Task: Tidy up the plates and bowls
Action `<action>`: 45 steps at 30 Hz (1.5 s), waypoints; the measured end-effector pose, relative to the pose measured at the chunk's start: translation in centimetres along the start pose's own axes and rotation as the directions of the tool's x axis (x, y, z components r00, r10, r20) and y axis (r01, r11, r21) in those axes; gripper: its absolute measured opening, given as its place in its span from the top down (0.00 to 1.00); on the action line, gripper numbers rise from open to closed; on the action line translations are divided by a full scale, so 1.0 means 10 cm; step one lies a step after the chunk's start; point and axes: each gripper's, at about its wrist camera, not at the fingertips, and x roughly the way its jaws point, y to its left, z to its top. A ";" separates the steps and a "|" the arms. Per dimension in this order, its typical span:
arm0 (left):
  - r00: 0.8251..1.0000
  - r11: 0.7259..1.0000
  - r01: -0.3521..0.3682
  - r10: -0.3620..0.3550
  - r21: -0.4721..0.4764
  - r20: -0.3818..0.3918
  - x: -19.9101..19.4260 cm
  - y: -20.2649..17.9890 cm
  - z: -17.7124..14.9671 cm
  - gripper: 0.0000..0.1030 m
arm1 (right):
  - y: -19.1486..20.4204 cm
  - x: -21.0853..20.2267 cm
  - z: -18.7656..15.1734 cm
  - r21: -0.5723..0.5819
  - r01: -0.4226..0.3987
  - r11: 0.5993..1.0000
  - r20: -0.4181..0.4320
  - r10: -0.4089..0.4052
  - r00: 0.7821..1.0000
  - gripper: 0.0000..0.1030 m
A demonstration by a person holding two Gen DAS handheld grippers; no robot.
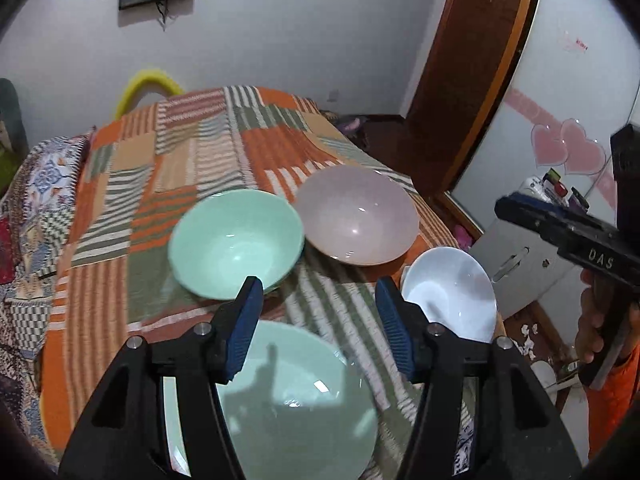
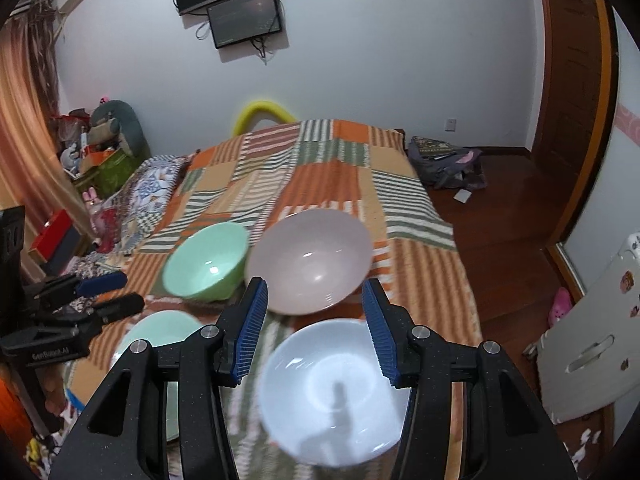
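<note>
Hovering over the bed [image 1: 192, 168], I have both grippers spread apart and holding nothing: the left gripper [image 1: 320, 328] hangs above the near green dish [image 1: 296, 404], and the right gripper [image 2: 316, 330] hangs above the white bowl [image 2: 332, 396]. Four pieces sit mouth-up on the striped patchwork blanket in a loose square, which I judge is a starting layout for stacking. The green bowl [image 1: 236, 244] lies far left, the pink bowl [image 1: 358, 216] far right, and their rims look close to touching, though I cannot tell for sure. The white bowl lies at the near right by the bed's edge, tilted a little on the soft cover in the left view, so its mouth faces slightly toward the middle. Being round, none has a long axis worth speaking of; all open upward. The near green dish looks shallower than the far one, perhaps a plate, but blur keeps me from saying. My guess is that each gripper is lined up to pinch a rim.
</note>
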 end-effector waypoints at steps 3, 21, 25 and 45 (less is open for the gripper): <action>1.000 1.000 -0.012 0.013 0.016 -0.013 0.25 -0.12 0.05 0.44 | -0.17 0.12 0.06 0.013 -0.019 1.000 -0.019 0.019 1.000 0.56; 0.996 0.997 -0.022 0.015 -0.068 -0.091 1.25 -0.08 0.14 0.58 | -0.52 1.13 0.20 -0.033 -0.129 0.991 -0.239 0.118 0.964 0.72; 0.994 0.999 -0.040 0.038 -0.016 -0.098 1.31 -0.14 0.11 0.60 | -0.56 1.27 0.19 -0.048 -0.125 0.991 -0.270 0.107 0.957 0.75; 0.992 0.998 0.005 -0.013 -0.062 -0.128 1.44 -0.11 0.22 0.62 | -0.54 1.39 0.13 -0.122 -0.114 0.986 -0.323 0.069 0.944 0.84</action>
